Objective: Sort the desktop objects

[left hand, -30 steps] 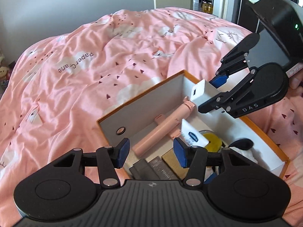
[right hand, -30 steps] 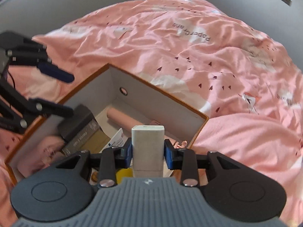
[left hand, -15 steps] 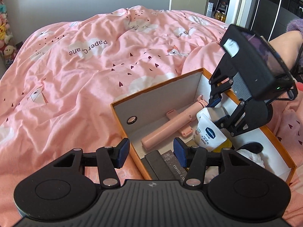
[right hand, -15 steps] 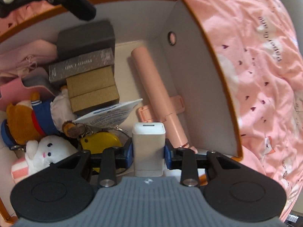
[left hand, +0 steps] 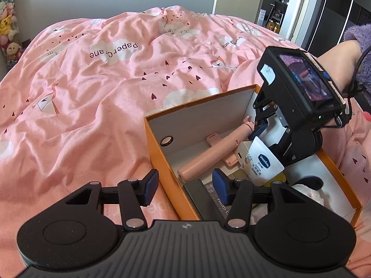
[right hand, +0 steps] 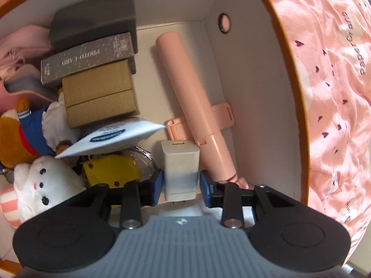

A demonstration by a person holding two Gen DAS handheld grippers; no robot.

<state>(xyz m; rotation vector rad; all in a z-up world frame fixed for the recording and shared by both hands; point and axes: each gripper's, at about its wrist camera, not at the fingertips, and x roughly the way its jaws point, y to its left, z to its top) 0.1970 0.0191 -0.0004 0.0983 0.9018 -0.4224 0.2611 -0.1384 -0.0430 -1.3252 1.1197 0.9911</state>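
The white charger block (right hand: pixel 180 169) sits between the pads of the right tool (right hand: pixel 181 183), lowered into the orange-rimmed box (right hand: pixel 273 11) that lies on the pink bed cover (left hand: pixel 92 106); its prongs point back toward the tool body and its far end hangs over the box floor. Immediately to the tool's right lies the pink selfie stick (right hand: pixel 192 106), and to its left the white lotion tube (right hand: pixel 111 139) and a yellow round item (right hand: pixel 111 169); the free slot between them is narrow. Risk: if the block is released while tilted, it is likely to tip against the selfie stick or slide under the tube instead of lying flat. Risk: a further descent may drive the right pad into the stick's clamp end, which is just beside it, and shift the packed contents. The gold box (right hand: pixel 99 92) and grey card box (right hand: pixel 88 58) ahead of the tool are well clear. Right tool state: jaws partly closed, pads appear to pinch the block on its two side faces. Left tool (left hand: pixel 183 185) state: jaws spread wide, nothing between them, straddling the near box wall without visible contact.
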